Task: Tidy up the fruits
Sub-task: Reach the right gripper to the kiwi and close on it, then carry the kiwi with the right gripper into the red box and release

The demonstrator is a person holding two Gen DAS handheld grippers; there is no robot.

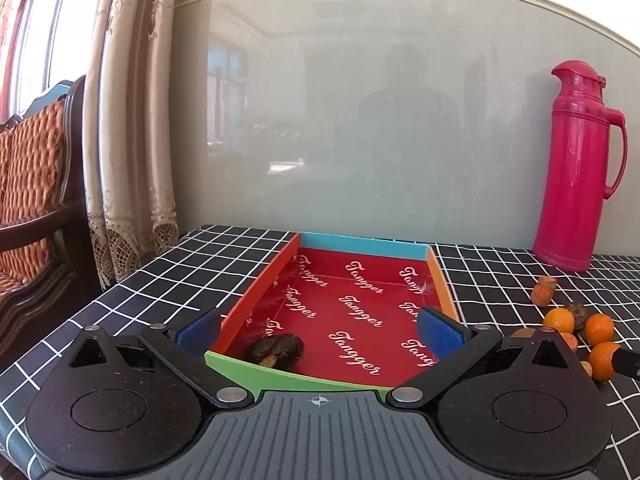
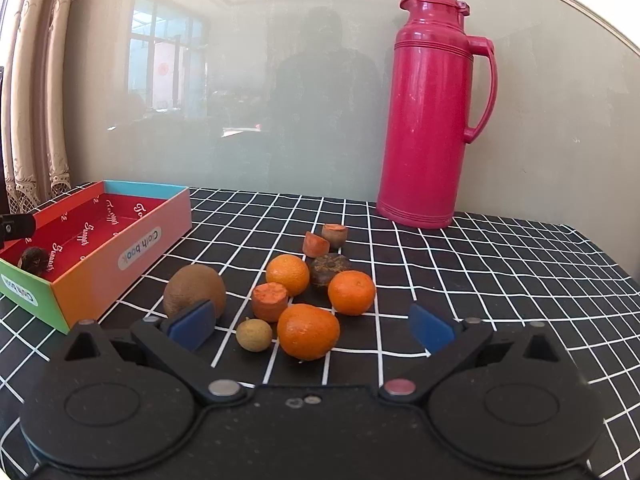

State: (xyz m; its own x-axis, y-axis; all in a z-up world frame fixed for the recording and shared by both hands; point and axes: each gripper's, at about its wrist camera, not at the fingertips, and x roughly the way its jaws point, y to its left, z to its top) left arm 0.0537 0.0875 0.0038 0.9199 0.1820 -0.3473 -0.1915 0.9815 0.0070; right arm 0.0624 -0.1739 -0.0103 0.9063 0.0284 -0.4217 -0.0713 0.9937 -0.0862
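A shallow colourful box with a red "Tangger" lining sits on the checked tablecloth; it also shows in the right wrist view. One dark dried fruit lies in its near left corner. My left gripper is open and empty over the box's near end. My right gripper is open and empty just in front of a pile of fruit: a large orange, two more oranges, a brown kiwi, a small longan, cut orange pieces and a dark fruit.
A tall pink thermos stands at the back right against a glass wall panel. The black-and-white checked table ends at the left, where a curtain and a wooden chair stand.
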